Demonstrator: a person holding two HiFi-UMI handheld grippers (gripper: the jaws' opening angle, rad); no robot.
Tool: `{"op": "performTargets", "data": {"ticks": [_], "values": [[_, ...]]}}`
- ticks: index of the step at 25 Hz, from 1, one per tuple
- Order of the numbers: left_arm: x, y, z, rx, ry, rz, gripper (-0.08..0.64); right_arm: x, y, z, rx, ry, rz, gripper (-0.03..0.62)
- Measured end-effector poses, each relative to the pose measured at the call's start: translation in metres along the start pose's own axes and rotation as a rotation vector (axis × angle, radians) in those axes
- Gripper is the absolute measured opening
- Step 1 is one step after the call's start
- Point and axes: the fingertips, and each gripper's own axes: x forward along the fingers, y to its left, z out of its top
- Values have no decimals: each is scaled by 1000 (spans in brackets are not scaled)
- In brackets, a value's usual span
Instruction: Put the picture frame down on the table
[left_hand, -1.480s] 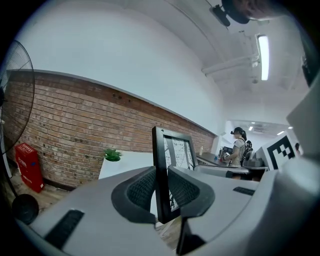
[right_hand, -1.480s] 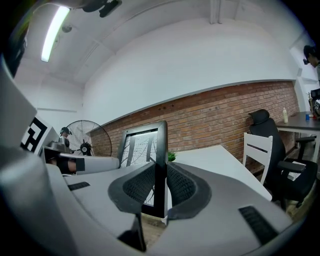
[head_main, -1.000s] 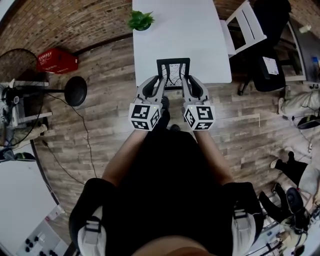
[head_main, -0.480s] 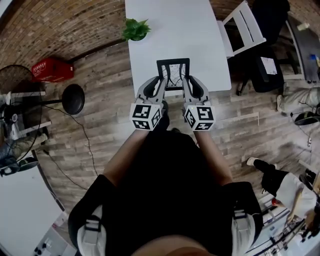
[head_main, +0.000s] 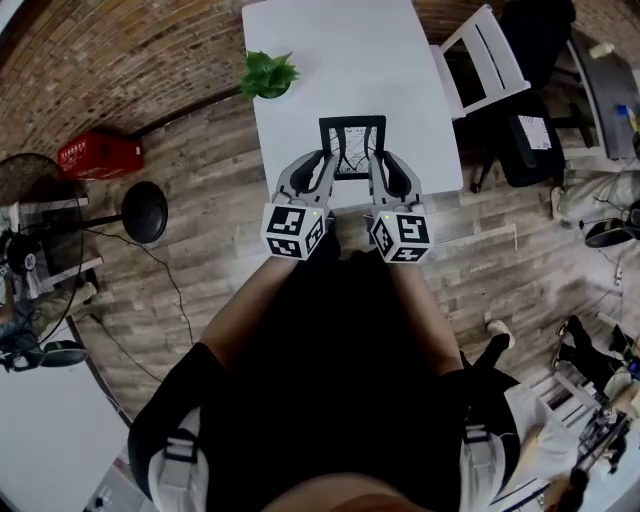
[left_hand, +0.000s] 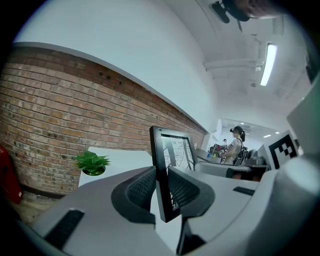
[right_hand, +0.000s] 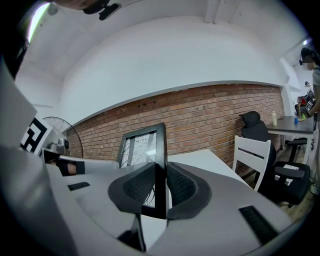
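I pinch the black rectangular picture frame (head_main: 352, 148) by both side rails, my left hand-held gripper (head_main: 325, 160) clamped on its left edge and my right hand-held gripper (head_main: 379, 160) on its right. The two-sided grip keeps it from tipping while it hangs over the near edge of the white rectangular worktop (head_main: 340, 60). It stands upright, long axis up and down, its glazed drawing facing me. I judge its bottom edge is not yet resting on the worktop.
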Motion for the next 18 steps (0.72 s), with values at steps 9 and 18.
{"op": "performTargets", "data": {"ticks": [9,18], "values": [[13,-4,3,8,5,3,83,5,-12,6,-4,-4,-3,66],[24,-1,-7,-15,19,60,83,17,-22,-3,-10,36,54,66]]}}
